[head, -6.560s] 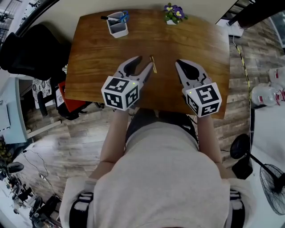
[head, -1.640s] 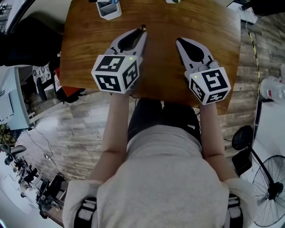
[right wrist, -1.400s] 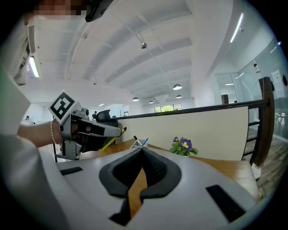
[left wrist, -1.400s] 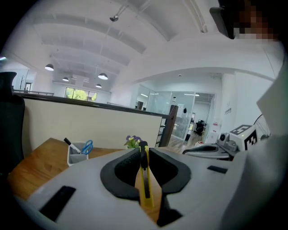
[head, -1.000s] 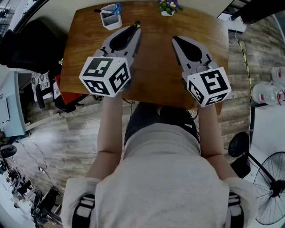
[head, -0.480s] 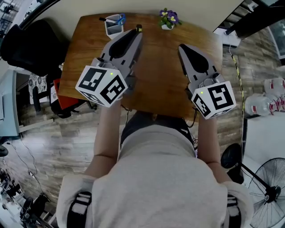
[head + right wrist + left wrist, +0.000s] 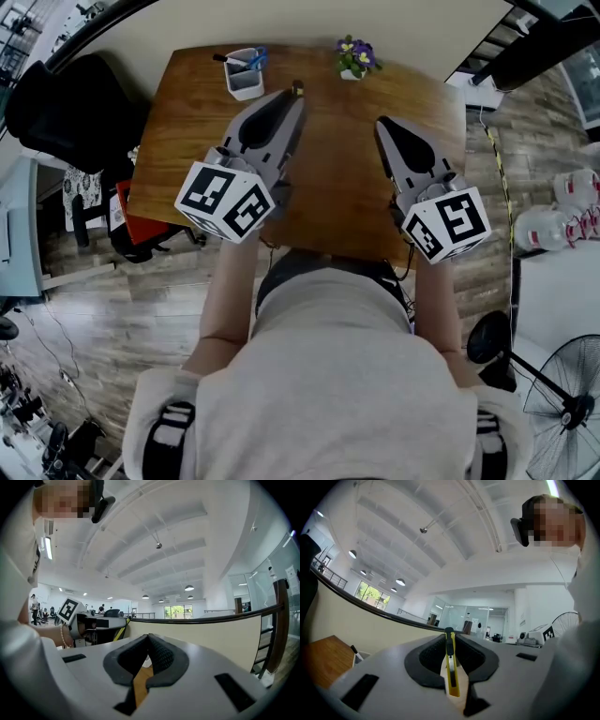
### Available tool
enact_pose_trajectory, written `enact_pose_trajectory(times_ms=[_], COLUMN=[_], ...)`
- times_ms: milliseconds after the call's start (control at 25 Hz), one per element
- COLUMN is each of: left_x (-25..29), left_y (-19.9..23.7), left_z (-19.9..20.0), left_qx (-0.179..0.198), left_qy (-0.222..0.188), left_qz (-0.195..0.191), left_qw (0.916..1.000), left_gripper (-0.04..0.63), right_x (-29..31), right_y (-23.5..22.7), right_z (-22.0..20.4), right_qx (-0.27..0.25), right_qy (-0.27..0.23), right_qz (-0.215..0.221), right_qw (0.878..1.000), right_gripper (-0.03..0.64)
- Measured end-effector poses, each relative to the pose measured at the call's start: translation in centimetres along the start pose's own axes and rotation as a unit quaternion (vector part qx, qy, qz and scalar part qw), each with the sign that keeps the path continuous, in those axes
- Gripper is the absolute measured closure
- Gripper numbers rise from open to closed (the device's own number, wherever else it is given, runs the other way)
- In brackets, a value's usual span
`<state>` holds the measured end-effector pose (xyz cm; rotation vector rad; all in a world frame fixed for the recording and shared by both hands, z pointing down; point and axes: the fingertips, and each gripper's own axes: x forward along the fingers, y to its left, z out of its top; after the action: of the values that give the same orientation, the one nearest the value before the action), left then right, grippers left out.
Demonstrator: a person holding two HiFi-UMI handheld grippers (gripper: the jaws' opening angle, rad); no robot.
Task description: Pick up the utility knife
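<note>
Left gripper has the utility knife pinched between its 2 jaws. They're closed down narrow on it, pads pressing both sides. Its yellow body runs along the slot and its black end pokes just past the tips, clear of the wooden table. On the right gripper the 2 jaws meet at the tips, nothing between them. A white pen cup sits ahead-left of the left jaws.
</note>
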<state>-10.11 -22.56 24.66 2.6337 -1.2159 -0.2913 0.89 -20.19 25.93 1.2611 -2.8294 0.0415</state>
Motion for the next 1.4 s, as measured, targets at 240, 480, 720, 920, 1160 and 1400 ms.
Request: enact_pose_trajectory(times_ms=[240,480,720,920,1160,1400], left_x=[0.2,0.5,0.5,0.7,0.6,0.4], left_y=[-0.4,-1.0,-1.0,-0.9,-1.0,-0.9], left_z=[-1.6,-3.2,-4.0,-4.7,-5.0,-5.2], left_qx=[-0.015,-0.013,-0.011,-0.018,-0.017,-0.026], left_qy=[0.012,0.032,0.045,0.053,0.057,0.056], left_qz=[-0.012,-0.017,-0.018,-0.016,-0.018,-0.015], left_qw=[0.9997,0.9993,0.9988,0.9983,0.9981,0.9980], left_gripper=[0.522,0.522,0.522,0.522,0.522,0.522], right_x=[0.3,0.3,0.2,0.2,0.2,0.2], right_y=[0.4,0.4,0.4,0.2,0.0,0.2], right_z=[-1.1,-1.9,-3.0,-3.3,-3.7,-3.8], right_qx=[0.010,0.019,0.032,0.033,0.033,0.034], right_qy=[0.005,0.010,0.024,0.027,0.030,0.034], right_qz=[0.013,0.018,0.017,0.018,0.019,0.020], right_qw=[1.000,1.000,0.999,0.999,0.999,0.999], right_gripper=[0.606,0.606,0.606,0.606,0.606,0.606])
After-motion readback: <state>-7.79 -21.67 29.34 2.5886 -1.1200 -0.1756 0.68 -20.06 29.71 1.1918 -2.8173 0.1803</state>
